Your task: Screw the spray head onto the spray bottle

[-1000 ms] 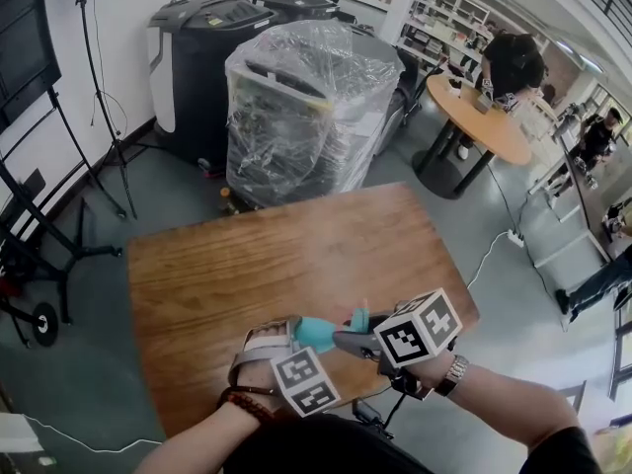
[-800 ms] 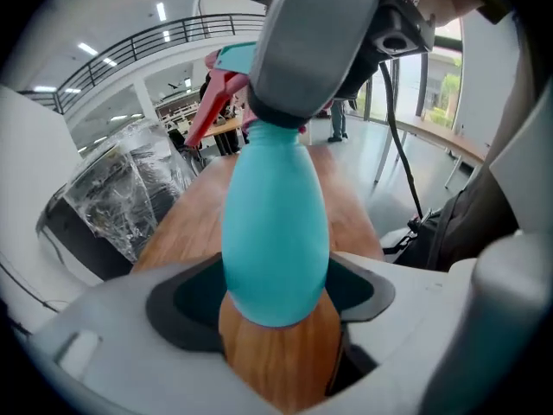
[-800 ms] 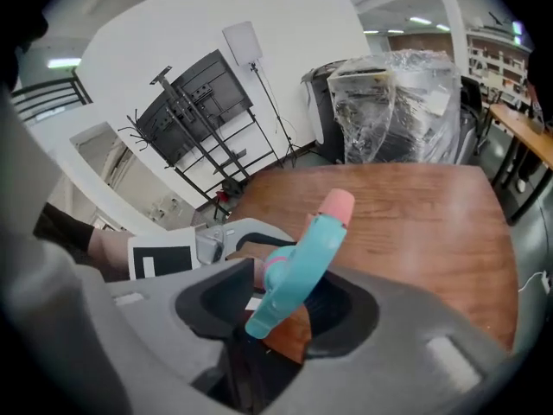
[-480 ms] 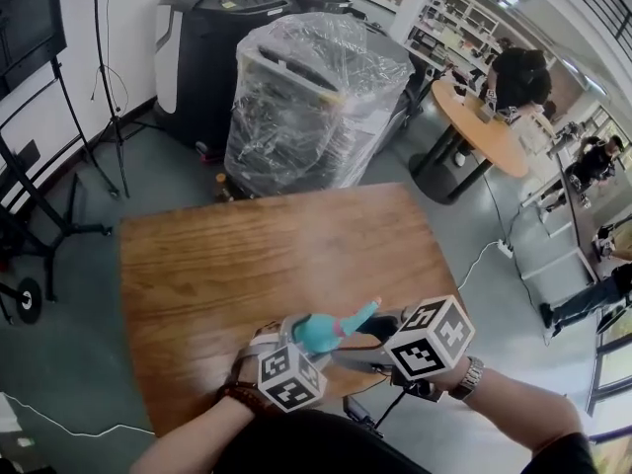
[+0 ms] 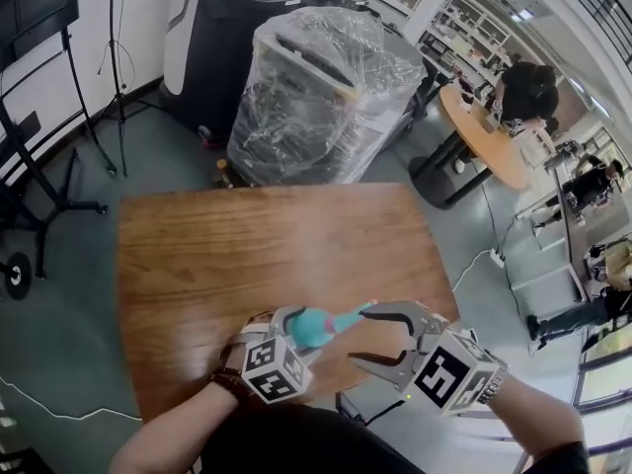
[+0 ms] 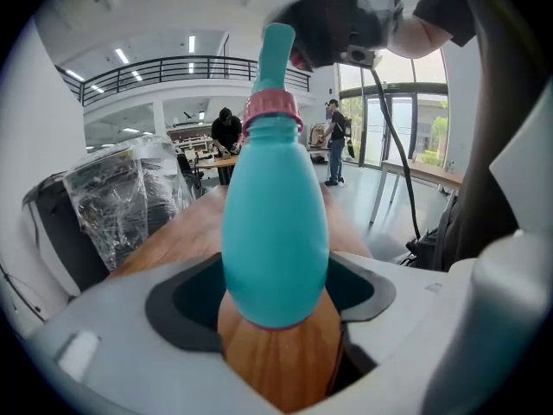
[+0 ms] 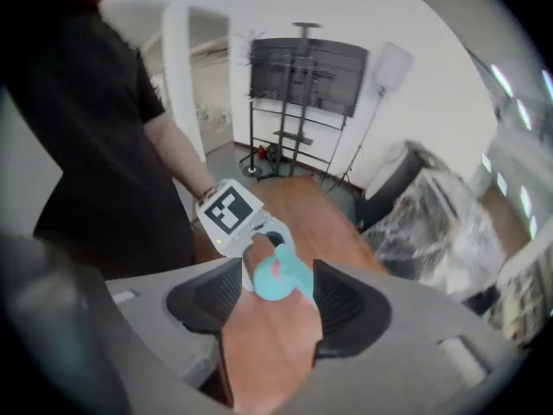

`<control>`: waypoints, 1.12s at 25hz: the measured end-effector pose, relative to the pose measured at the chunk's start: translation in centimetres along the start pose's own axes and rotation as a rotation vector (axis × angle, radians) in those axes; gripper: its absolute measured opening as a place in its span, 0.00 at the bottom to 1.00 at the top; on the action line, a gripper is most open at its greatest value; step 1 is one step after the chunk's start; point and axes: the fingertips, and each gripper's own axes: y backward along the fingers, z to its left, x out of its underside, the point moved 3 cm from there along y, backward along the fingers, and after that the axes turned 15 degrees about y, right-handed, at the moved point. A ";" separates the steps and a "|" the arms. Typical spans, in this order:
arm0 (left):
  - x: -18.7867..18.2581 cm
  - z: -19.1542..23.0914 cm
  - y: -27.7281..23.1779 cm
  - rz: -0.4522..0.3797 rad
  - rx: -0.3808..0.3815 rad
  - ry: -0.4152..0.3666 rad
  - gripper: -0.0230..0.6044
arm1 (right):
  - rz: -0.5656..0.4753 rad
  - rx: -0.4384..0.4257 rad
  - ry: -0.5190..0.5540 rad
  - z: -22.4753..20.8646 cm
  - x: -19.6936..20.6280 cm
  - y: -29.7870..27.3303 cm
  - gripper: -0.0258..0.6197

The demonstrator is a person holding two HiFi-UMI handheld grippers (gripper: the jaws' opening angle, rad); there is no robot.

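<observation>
Both forearms reach in from the bottom edge of the head view, bare below short dark sleeves. The left hand sits strapped into the left gripper, a bead bracelet on the wrist and the marker cube facing up. Its jaws are clamped on the fat body of the spray bottle, which lies nearly level, pointing toward the other hand. The right gripper comes in from the right, a watch on its wrist and its cube tilted. Its jaws have just been swinging open, then drew in a touch, and stand wide apart, gripping nothing. The bottle's head is just off their tips.
</observation>
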 end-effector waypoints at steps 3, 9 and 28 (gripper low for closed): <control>0.4 -0.7 0.1 0.010 0.040 -0.063 0.65 | 0.042 0.024 0.263 1.1 0.5 -1.6 0.38; 2.1 -1.8 0.2 0.058 0.108 -0.171 0.65 | 0.087 -0.035 0.443 2.7 1.9 -4.2 0.27; 3.9 -1.7 -1.1 0.212 0.044 -0.201 0.65 | 0.224 -0.148 0.514 4.9 3.4 -6.3 0.20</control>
